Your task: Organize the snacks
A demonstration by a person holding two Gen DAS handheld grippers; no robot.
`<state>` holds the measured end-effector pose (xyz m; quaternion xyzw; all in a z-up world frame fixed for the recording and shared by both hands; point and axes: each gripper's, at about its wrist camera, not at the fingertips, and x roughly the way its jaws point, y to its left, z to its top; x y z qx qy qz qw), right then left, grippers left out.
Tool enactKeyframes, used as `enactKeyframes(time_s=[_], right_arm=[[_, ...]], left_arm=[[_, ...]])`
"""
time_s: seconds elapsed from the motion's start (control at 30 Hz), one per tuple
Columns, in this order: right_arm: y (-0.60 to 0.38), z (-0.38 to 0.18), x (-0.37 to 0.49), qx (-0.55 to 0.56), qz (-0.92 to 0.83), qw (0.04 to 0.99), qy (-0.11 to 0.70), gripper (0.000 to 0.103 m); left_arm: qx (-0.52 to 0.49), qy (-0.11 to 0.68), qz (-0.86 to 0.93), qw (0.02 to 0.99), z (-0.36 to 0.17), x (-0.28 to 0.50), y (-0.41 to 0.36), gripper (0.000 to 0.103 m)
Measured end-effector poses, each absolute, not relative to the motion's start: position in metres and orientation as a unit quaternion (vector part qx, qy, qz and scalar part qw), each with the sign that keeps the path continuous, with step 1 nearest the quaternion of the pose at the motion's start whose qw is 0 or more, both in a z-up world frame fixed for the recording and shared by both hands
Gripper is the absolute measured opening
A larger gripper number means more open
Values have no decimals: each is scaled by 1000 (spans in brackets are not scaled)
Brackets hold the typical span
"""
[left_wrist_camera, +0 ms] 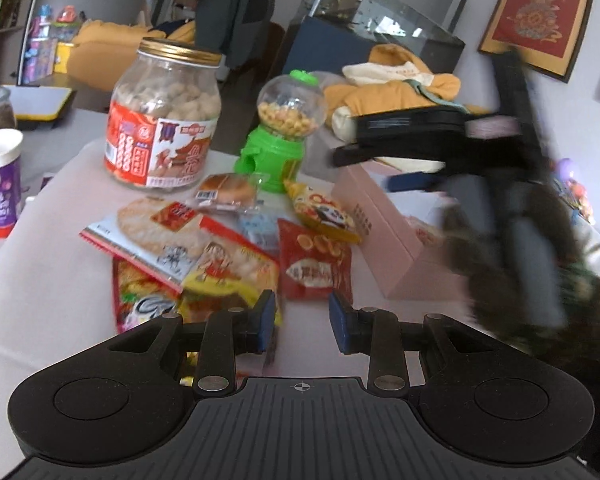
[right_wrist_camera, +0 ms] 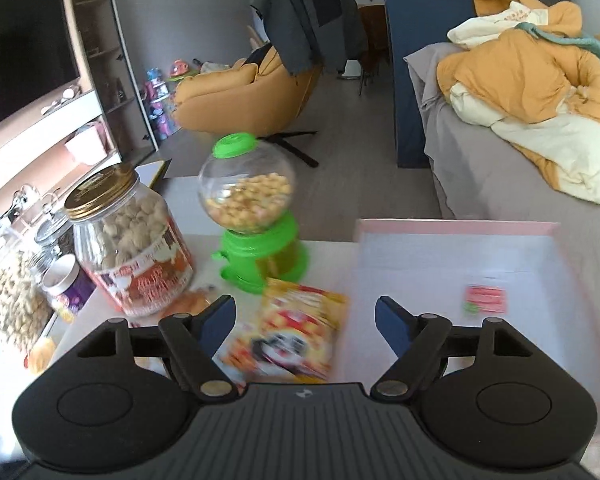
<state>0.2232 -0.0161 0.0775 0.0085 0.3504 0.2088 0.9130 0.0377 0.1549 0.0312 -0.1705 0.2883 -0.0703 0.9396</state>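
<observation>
A heap of snack packets lies on the white table (left_wrist_camera: 40, 280): a red packet (left_wrist_camera: 314, 262), a yellow packet (left_wrist_camera: 326, 214), a rice-cracker bag (left_wrist_camera: 160, 236) and a small bun (left_wrist_camera: 228, 192). My left gripper (left_wrist_camera: 302, 322) is open and empty, just in front of the red packet. The pink box (left_wrist_camera: 384, 240) stands right of the heap. In the right wrist view the box (right_wrist_camera: 460, 248) is open with one small red packet (right_wrist_camera: 485, 298) inside. My right gripper (right_wrist_camera: 305, 320) is open and empty above the yellow packet (right_wrist_camera: 296, 332); in the left wrist view it (left_wrist_camera: 364, 168) hovers blurred over the box.
A peanut jar (left_wrist_camera: 164, 116) and a green candy dispenser (left_wrist_camera: 284, 128) stand behind the heap. A paper cup (left_wrist_camera: 0, 184) is at the left edge. More jars (right_wrist_camera: 8, 280) stand at the far left. A bed with an orange quilt (right_wrist_camera: 520, 80) lies beyond.
</observation>
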Motion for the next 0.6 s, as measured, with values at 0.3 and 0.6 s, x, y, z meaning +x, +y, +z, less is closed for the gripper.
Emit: enactKeyframes(time_s=[0.3,0.6], right_arm=[[81,48,232,-164,186,909,335,53],[71,35,220,-140,211,866,431,51]], left_arm=[[-201,271,-30,941,32,14,183,34],[-193,279,-16,941,31,4,187,34]])
